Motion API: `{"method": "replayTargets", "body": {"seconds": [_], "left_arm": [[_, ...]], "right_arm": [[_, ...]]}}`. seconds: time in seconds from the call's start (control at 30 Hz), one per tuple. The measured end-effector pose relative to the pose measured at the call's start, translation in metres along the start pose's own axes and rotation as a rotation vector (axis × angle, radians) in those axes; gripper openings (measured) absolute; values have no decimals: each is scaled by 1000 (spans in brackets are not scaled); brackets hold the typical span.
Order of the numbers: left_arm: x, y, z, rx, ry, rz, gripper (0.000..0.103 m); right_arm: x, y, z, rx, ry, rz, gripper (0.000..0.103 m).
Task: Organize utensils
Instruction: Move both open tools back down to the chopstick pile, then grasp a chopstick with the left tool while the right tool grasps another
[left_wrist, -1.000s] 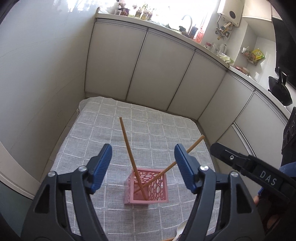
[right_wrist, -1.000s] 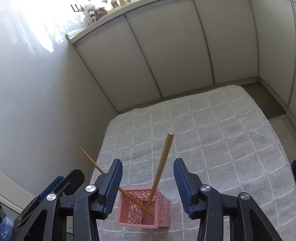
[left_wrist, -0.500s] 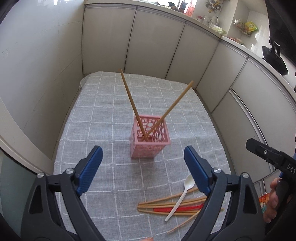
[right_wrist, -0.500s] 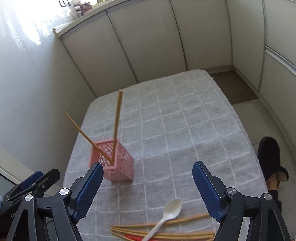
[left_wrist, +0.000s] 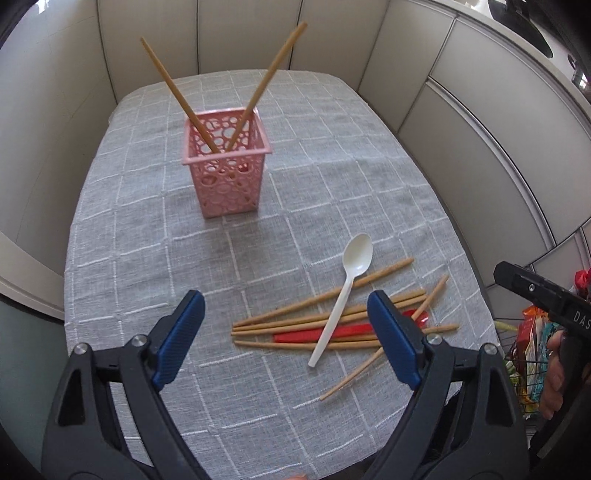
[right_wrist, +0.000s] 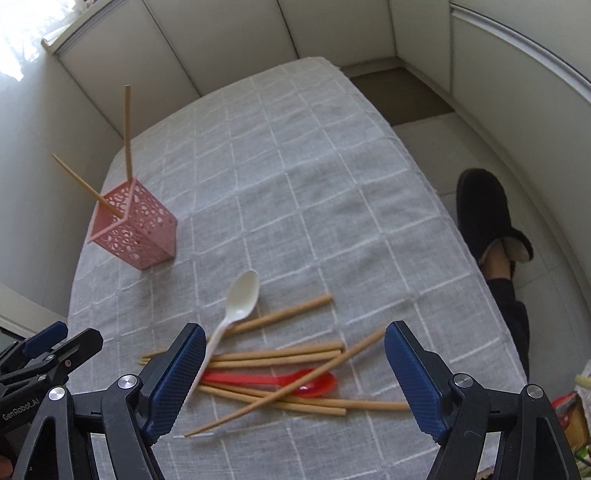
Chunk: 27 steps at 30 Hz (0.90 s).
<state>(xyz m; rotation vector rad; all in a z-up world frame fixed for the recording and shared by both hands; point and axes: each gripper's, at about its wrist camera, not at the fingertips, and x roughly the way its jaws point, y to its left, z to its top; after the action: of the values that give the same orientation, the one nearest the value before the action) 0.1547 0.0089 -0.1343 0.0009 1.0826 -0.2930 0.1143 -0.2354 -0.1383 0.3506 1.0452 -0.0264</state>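
A pink perforated holder (left_wrist: 226, 166) (right_wrist: 135, 225) stands on the grey checked tablecloth (left_wrist: 332, 155) with two wooden chopsticks (left_wrist: 258, 85) leaning in it. Near the front edge lies a pile of several wooden chopsticks (left_wrist: 325, 317) (right_wrist: 280, 358), a white plastic spoon (left_wrist: 343, 295) (right_wrist: 236, 310) across them and a red spoon (left_wrist: 325, 334) (right_wrist: 280, 380) under them. My left gripper (left_wrist: 286, 339) is open and empty, above the pile's left part. My right gripper (right_wrist: 293, 380) is open and empty, over the pile.
The table stands in a corner of white cabinet doors (left_wrist: 480, 129). The right gripper's body (left_wrist: 546, 299) shows at the right of the left wrist view. A foot in a black slipper (right_wrist: 487, 214) is on the floor right of the table.
Both grippers have pulled back from the pink holder toward the table's front edge and tilted down. The utensil pile has come fully into view under them. Both stay open.
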Motion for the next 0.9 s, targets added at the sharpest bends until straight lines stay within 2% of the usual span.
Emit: {"method": "replayTargets", "body": {"seconds": [0.13,0.27,0.33,0.4,0.47,0.6,0.8,0.9], "left_arm": [[17,-18,1,34,41,-20,90],[33,-43,4,97,61,-52,89],[41,-54,7,120,84,-115,82],[53,-67,10,144,121,-167,66],[66,-83,12,192,146,-185,54],[93,-109,14,325,178,-152,36],[123,-127,19,421,206,-94,24],[131,-133,21,455,216,-84,22]], "right_arm": [[5,-20,-10,35,20,-34,84],[17,-40,-14,87,53,-27,84],[23,-49,-15,106,66,-26,84],[27,-55,-15,122,73,-21,84],[32,-62,-14,135,81,-17,84],[41,-72,-11,156,98,-11,84],[56,-80,-10,174,130,1,84],[63,-83,-10,182,144,4,84]]}}
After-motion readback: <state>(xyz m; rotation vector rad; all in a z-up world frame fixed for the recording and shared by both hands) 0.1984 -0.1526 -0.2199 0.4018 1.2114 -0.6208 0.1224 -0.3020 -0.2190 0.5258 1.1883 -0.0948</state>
